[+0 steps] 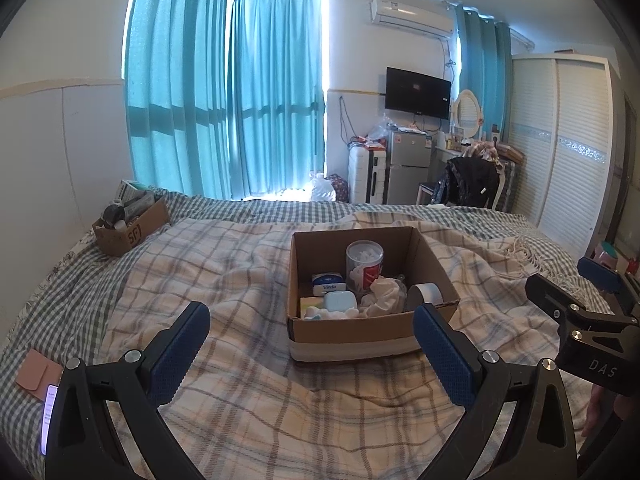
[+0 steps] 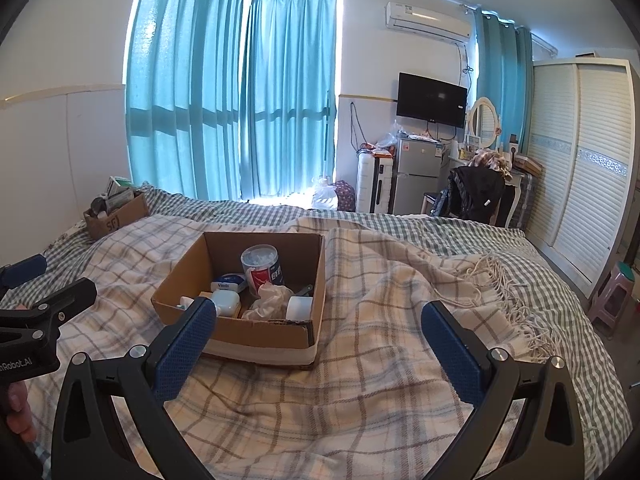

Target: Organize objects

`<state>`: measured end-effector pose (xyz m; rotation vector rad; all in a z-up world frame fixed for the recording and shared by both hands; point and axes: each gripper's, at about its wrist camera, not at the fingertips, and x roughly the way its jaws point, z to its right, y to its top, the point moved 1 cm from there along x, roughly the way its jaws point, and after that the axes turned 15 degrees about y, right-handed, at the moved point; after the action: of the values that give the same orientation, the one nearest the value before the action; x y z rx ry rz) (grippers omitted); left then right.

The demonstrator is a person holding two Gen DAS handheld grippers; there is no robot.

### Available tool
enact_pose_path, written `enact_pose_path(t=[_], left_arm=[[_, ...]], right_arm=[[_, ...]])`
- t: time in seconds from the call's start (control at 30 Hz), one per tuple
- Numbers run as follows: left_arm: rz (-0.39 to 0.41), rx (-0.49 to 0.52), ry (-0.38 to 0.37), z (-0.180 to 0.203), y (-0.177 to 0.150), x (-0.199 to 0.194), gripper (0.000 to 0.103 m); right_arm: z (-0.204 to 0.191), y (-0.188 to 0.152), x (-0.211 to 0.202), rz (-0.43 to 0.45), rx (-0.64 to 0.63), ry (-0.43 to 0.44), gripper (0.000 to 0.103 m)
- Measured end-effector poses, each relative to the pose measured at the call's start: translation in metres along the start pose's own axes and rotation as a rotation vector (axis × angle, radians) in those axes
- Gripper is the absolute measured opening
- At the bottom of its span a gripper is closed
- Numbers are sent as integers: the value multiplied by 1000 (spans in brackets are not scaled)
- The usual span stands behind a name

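An open cardboard box (image 1: 360, 330) (image 2: 256, 332) sits on the plaid blanket in the middle of the bed. Inside it stand a round canister (image 1: 364, 264) (image 2: 262, 266), a tissue pack (image 1: 328, 283) (image 2: 229, 282), a pale blue case (image 1: 340, 302) (image 2: 226, 302), crumpled white tissue (image 1: 384, 294) (image 2: 270, 300) and a tape roll (image 1: 424, 296) (image 2: 299, 307). My left gripper (image 1: 310, 354) hovers open just in front of the box, empty. My right gripper (image 2: 316, 354) is open and empty too, near the box's front right corner.
A smaller cardboard box (image 1: 128, 226) (image 2: 114, 214) with several items sits at the bed's far left corner. A pink wallet (image 1: 38, 370) and a lit phone (image 1: 49, 416) lie at the left edge. Blanket fringe (image 2: 508, 292) trails right. Fridge, chair and wardrobe stand beyond the bed.
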<state>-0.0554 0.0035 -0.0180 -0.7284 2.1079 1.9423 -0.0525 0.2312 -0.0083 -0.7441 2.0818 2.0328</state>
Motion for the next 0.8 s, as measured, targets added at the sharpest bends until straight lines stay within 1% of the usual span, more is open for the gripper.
enact_pose_path(t=[0.1, 0.3, 0.47, 0.6, 0.7, 0.8], left_arm=[[3, -7, -9, -1, -1, -1, 103], [3, 7, 6, 1, -2, -3, 103], [13, 4, -1, 2, -2, -4, 103], [0, -13, 13, 0, -3, -3, 103], [-19, -30, 1, -3, -4, 0, 103], [-19, -30, -1, -4, -4, 0, 103]], right_arm=[[0, -1, 1, -2, 4, -1, 103], [-2, -2, 1, -6, 2, 6, 103], [-2, -3, 0, -6, 4, 6, 103], [1, -3, -1, -3, 14, 1, 103], [2, -3, -1, 0, 18, 1, 103], [1, -4, -1, 2, 21, 2, 103]])
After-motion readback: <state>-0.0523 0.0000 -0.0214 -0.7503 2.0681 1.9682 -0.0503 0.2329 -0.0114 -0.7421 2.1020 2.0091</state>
